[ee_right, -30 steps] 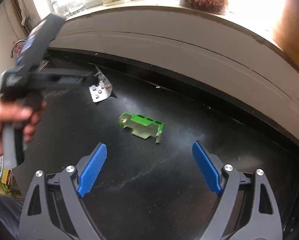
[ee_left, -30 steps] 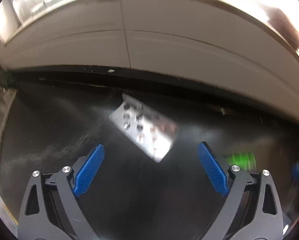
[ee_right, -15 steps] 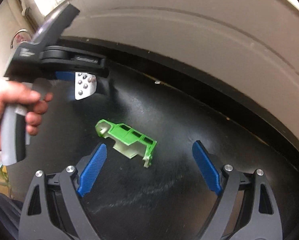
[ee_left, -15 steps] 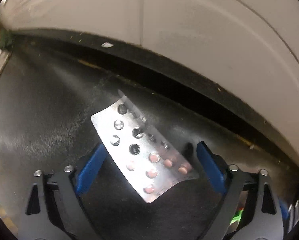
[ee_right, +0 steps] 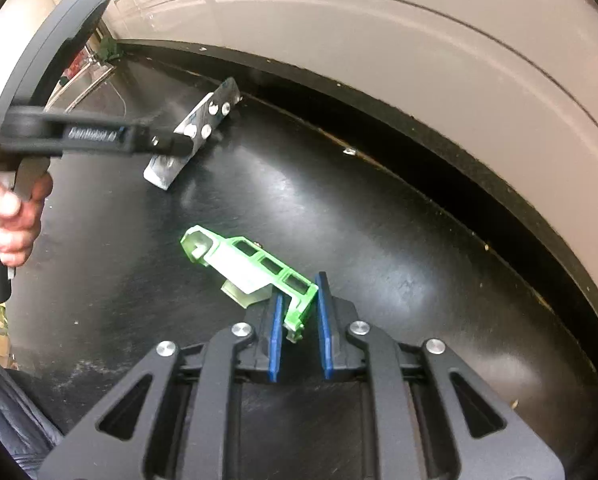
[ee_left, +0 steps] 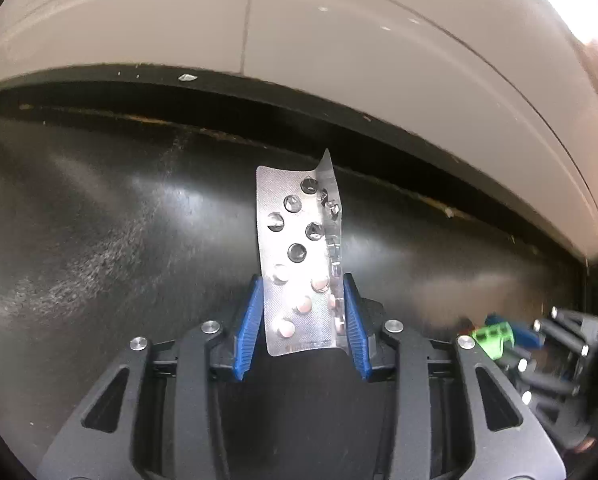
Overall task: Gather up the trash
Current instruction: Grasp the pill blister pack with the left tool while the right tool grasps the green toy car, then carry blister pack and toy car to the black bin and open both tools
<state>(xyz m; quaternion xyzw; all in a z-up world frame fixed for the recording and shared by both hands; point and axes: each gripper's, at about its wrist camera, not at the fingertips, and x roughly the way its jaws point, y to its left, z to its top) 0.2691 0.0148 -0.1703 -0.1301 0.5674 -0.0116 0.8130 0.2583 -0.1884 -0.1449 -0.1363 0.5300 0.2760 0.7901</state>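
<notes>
Closing on two scraps at once, both tools have just been drawing their jaws in. The left hand-held gripper (ee_left: 303,320) now pinches a silver blister pack (ee_left: 299,264) by its near end, the blue pads pressed against its long edges; a second ago those jaws stood wide, with the pack lying ahead of them on the black bench (ee_left: 99,220). Most of the foil strip juts forward past the fingertips, one edge curled upward, several pockets already punched out and a few pink pills left nearest the pads.

The right hand-held gripper (ee_right: 299,320) has likewise narrowed from fully spread to nearly pressed together, clamping the near end of a green plastic piece (ee_right: 255,264), whose longer body runs ahead and to the left of the jaws (whether it has left the bench surface cannot be told). A hand (ee_right: 13,208) grips the left tool's handle at the edge of the right wrist view.

With both items now pinched, the pick-up stage looks done for this pair; carrying them to wherever trash is being gathered appears to remain, and no bin is visible.
</notes>
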